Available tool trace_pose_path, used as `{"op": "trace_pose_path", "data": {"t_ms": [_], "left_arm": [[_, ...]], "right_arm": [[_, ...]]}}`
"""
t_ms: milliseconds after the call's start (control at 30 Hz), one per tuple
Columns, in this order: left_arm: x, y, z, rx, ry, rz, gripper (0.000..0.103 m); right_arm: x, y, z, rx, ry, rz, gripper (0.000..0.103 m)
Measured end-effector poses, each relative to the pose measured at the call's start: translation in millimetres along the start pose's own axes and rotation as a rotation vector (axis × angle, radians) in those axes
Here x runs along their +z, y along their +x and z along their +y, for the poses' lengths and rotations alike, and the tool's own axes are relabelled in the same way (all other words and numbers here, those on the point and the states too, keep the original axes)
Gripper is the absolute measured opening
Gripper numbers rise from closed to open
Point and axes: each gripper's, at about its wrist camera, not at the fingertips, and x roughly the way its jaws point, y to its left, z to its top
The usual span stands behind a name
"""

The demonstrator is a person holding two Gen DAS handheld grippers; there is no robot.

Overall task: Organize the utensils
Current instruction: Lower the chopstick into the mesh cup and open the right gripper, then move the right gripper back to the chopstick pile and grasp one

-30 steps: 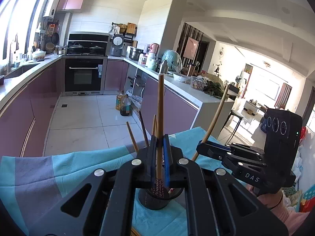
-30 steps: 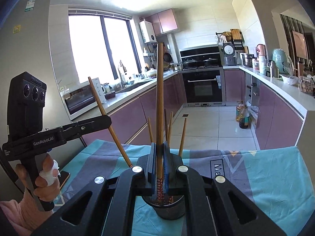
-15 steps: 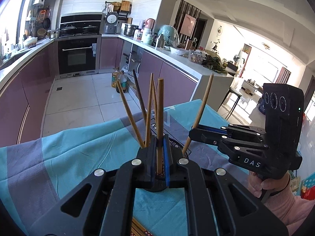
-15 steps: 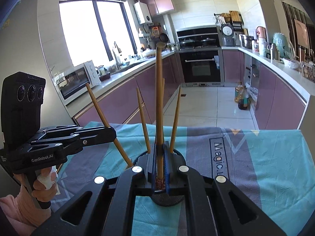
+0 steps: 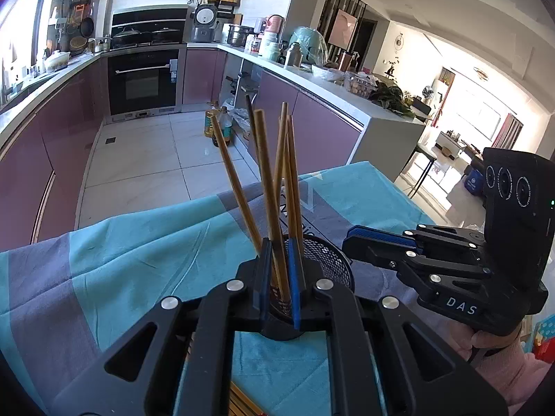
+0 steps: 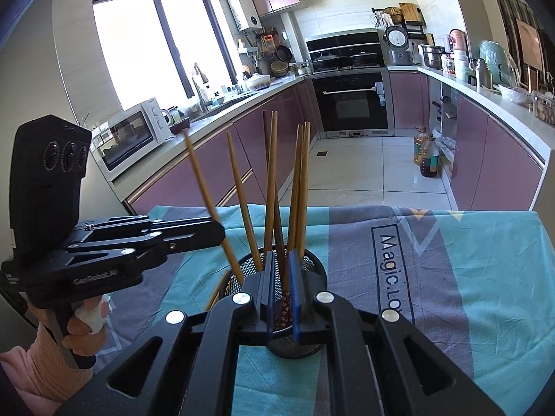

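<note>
**Chopstick sorting: holder part-filled, two sticks at the rim**

- Black mesh holder (image 6: pixel 314 270): stands upright on a teal and grey tablecloth (image 6: pixel 468 277), near edge of the table, directly ahead of both grippers. Several wooden chopsticks (image 6: pixel 301 187) already stand in it, fanned outward, with one darker stick among them.
- Left gripper (image 5: pixel 279 277): fingers together, clamped on one chopstick (image 5: pixel 267 187); the stick tilts left at the top and its lower end sits at or inside the holder mouth. In the right wrist view the same gripper (image 6: pixel 216 234) comes in from the left, its stick (image 6: pixel 204 190) slanting down to the rim.
- Right gripper (image 6: pixel 281 287): fingers nearly together around the patterned lower end of a stick; whether the pads press it or have just eased off cannot be told. It reaches in from the right (image 5: pixel 350 242) in the left wrist view.
- Loose stock: a few more sticks (image 5: pixel 242 402) lie on the cloth at the near edge, below the left gripper.
- Progress, as judged: well advanced. Remaining: let go of these two, then collect the loose ones.
</note>
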Motion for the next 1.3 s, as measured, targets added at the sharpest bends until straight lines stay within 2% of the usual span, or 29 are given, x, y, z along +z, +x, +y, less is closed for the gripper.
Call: {"op": "trace_pose_path", "data": {"t_ms": [100, 233, 367, 467, 567, 667, 733, 833, 1033, 1133, 1300], "left_arm": [[-0.9, 1.9, 2.5, 0.018, -0.003, -0.004, 0.014], [-3.6, -1.8, 6.6, 0.029, -0.002, -0.016, 0.016], [-10.4, -15.5, 8.2, 0.042, -0.005, -0.051, 0.021], [-19.1, -33.0, 10.9, 0.068, -0.003, -0.1, 0.028], [-31.6, -51.0, 20.3, 0.057, -0.03, -0.132, 0.034], [-45.6, -64.6, 30.4, 0.084, -0.053, -0.153, 0.038], [-59.2, -71.1, 38.2, 0.113, -0.068, -0.154, 0.04], [-78.9, -74.6, 48.6, 0.143, -0.094, -0.135, 0.043], [-119.4, -66.0, 66.3, 0.187, -0.118, -0.051, 0.044], [-141.5, -53.7, 70.4, 0.198, -0.13, -0.001, 0.044], [-159.3, -35.6, 74.0, 0.193, -0.153, 0.052, 0.044]], "right_arm": [[-1.7, -1.8, 2.4, 0.006, -0.005, -0.004, 0.008], [-4.8, -3.8, 4.1, 0.016, -0.005, -0.008, 0.009], [-11.2, -8.4, 8.3, 0.032, -0.01, -0.02, 0.017], [-17.1, -14.9, 13.6, 0.055, -0.018, -0.03, 0.019], [-25.6, -21.4, 21.8, 0.083, -0.04, -0.035, 0.027], [-36.2, -21.6, 30.3, 0.112, -0.059, -0.017, 0.028], [-45.9, -15.3, 37.1, 0.128, -0.067, 0.009, 0.035], [-60.4, 0.9, 48.4, 0.142, -0.083, 0.067, 0.036], [-86.0, 41.0, 69.6, 0.169, -0.093, 0.188, 0.036], [-94.9, 55.7, 78.5, 0.157, -0.097, 0.231, 0.036], [-99.6, 69.1, 84.9, 0.142, -0.086, 0.267, 0.036]]}}
